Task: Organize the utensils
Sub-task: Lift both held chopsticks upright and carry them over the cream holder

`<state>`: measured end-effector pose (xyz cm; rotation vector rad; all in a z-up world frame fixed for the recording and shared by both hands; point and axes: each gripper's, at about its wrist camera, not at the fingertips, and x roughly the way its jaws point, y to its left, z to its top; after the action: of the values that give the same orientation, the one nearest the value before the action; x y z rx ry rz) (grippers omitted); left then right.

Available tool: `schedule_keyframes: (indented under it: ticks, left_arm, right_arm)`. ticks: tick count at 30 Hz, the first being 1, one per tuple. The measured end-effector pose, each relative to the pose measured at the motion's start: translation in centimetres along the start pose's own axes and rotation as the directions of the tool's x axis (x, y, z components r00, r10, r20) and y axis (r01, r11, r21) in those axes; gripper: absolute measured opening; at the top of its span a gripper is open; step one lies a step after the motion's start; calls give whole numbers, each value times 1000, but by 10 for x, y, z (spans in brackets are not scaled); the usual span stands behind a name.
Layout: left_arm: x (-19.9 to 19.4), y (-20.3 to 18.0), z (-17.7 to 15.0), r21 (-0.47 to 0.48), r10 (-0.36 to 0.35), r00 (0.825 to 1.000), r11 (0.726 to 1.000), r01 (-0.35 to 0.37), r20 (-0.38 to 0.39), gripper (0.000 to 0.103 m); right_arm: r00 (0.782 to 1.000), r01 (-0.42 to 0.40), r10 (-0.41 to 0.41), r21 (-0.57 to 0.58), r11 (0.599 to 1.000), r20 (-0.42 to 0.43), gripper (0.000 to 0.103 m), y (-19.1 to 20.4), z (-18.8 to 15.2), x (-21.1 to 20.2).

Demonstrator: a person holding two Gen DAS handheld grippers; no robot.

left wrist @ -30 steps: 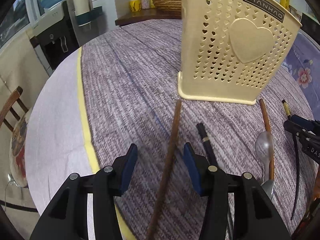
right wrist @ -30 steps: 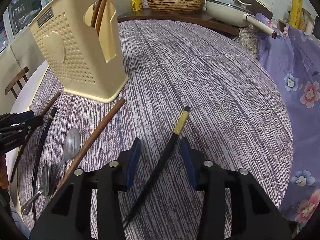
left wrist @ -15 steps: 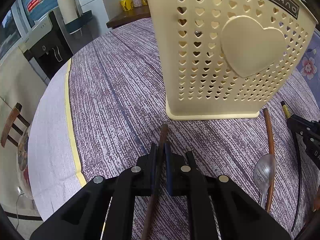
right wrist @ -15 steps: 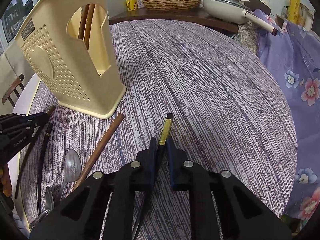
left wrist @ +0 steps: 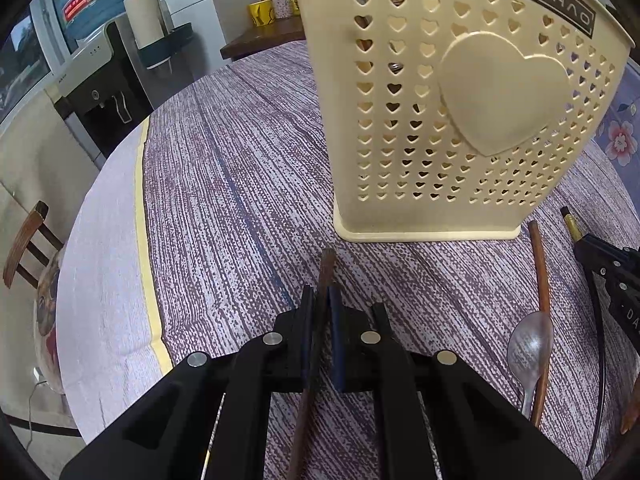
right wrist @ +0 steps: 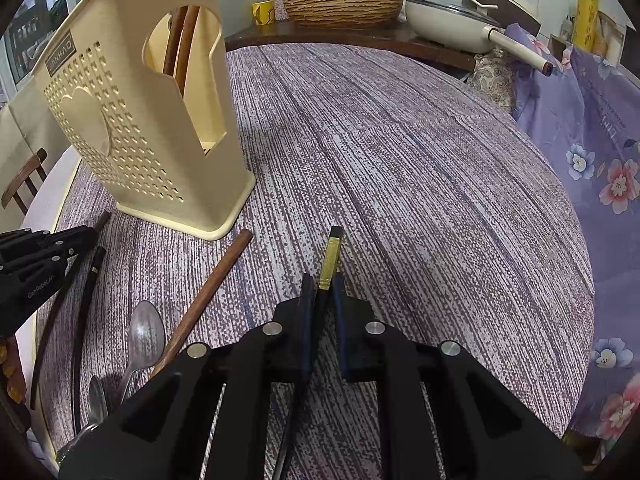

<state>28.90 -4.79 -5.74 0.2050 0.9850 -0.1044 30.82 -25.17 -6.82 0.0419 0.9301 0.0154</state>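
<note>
In the left wrist view my left gripper (left wrist: 320, 296) is shut on a brown wooden chopstick (left wrist: 326, 268), whose tip pokes out toward the cream heart-pattern utensil holder (left wrist: 460, 120). In the right wrist view my right gripper (right wrist: 322, 288) is shut on a black chopstick with a gold band (right wrist: 332, 256). Between the two grippers, on the purple tablecloth, lie another brown chopstick (right wrist: 208, 292), a metal spoon (right wrist: 144, 336) and a second black chopstick (right wrist: 84, 320). Two brown chopsticks (right wrist: 180, 48) stand inside the holder (right wrist: 140, 132). The left gripper (right wrist: 40, 264) shows at the left edge.
A wicker basket (right wrist: 344, 4) and a white pan (right wrist: 452, 20) sit on the counter beyond the table. Floral purple cloth (right wrist: 600, 160) hangs at the right. A wooden chair (left wrist: 28, 240) and a water dispenser (left wrist: 104, 92) stand left of the table edge.
Both grippers have gone from open to shut, the left on the brown chopstick, the right on the black gold-banded one. Both have come a little closer to the holder.
</note>
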Motion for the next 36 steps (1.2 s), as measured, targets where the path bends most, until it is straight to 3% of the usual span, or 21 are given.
schedule_keyframes:
  ticks: [5,8,11,15,21,28,36]
  left_arm:
    - [-1,6,-1,-28,-10,1000,1000,10,11,8]
    - [-8,10,-2,-36,19,998,999,-17,51,8]
    - [-24,17,-3,-61,2,996,998,4,94,7]
    - [-50,33,-3,-117,-59,986,990,78,157,7]
    - [-100,43,-5,-137,-112,951,978,156,287,7]
    - [-140,42,-12,-110,-148,913,973,204,381,7]
    - [-169,42,-20,-85,-166,872,970,229,460,7]
  right_arm:
    - [997,-80,79,59,995,12,8,-6,-2,-2]
    - [991,-134,131,85,987,40,8,-13,-3,-10]
    - [976,-215,208,129,968,64,8,-25,-2,-20]
    - [929,-368,352,167,915,119,8,-37,0,-41]
    - [845,-519,494,91,850,202,8,-41,5,-86]
    - [792,-572,563,-38,820,235,8,-43,6,-128]
    - [764,-558,584,-174,811,274,8,-35,3,-168]
